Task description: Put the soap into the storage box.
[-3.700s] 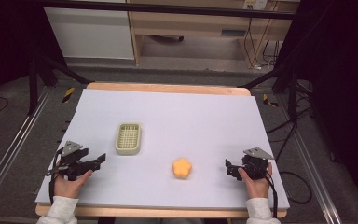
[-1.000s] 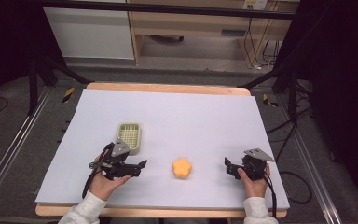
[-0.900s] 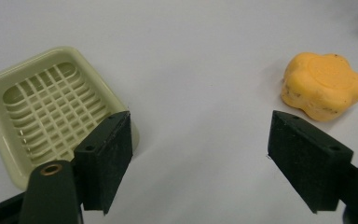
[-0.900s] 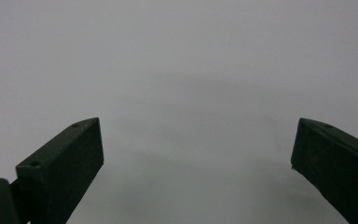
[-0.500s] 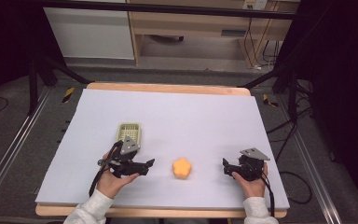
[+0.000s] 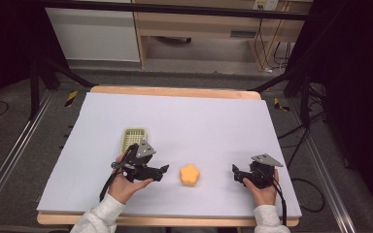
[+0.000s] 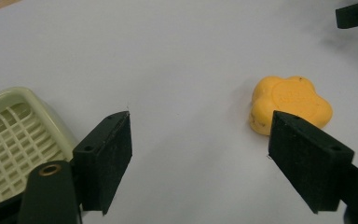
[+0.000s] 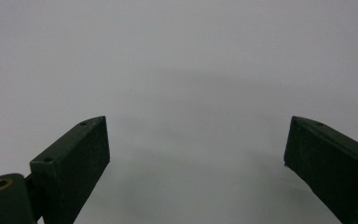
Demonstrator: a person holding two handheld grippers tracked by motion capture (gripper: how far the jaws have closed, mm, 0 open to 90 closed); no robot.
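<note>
On the white table [image 6: 184, 116], the left gripper [image 6: 161, 171], jaws wide, sits just left of the orange toy [image 6: 190, 174]; the right gripper [image 6: 236, 173] is wide too.

A pale green basket [image 6: 134, 137] sits on the white-covered desk [image 6: 213, 121] (wood edge showing), shelving [image 6: 199, 24] beyond.

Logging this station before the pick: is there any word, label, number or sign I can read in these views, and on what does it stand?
Orange paw-shaped piece: a faint embossed mark on its top, too blurred to read.
Pale green basket: no text.
Left gripper and right gripper: no lettering on the black jaws.
White table cover: no print.
Readable text: none.
</note>
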